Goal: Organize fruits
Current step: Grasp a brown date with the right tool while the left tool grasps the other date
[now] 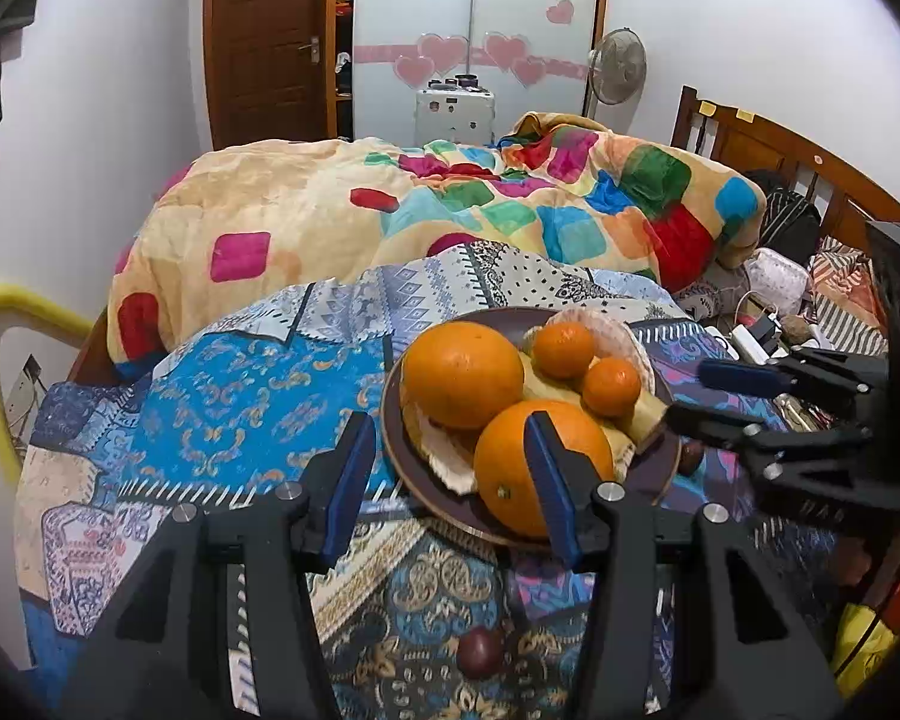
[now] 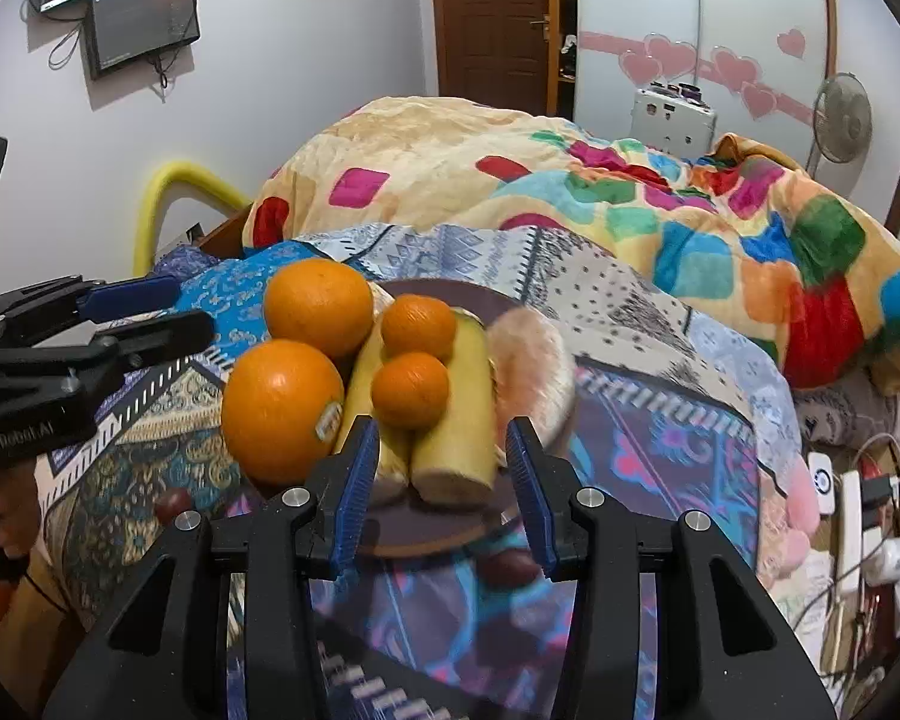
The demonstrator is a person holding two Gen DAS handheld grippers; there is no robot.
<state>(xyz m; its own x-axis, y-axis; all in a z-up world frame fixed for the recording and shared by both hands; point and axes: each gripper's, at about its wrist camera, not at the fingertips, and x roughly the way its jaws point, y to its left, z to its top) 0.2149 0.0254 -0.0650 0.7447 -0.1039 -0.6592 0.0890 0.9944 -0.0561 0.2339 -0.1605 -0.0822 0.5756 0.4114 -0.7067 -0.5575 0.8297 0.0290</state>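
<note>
Two claws, both part-open and empty, flank a heaped fruit plate (image 2: 450, 531).
Risk: right gripper (image 2: 444, 480), bananas (image 2: 456, 420) just ahead, could nudge the stacked tangerines (image 2: 411, 387) off; left gripper (image 1: 450, 480) crowds the near orange (image 1: 510, 468).

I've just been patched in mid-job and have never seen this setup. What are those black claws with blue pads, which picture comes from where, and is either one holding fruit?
There is no robot arm here: a person holds a two-finger gripper in each hand, and a fisheye camera on each looks out along its fingers. One picture is from the left gripper, the other from the right gripper; each also shows the other gripper at its edge.

On the patterned bedspread sits a dark plate with two large oranges, two small tangerines, bananas and a pale peeled fruit piece. Small dark red fruits lie on the cloth beside the plate.

Both grippers are open and hold nothing. The bananas' ends lie just ahead of the right one's jaws.
</note>
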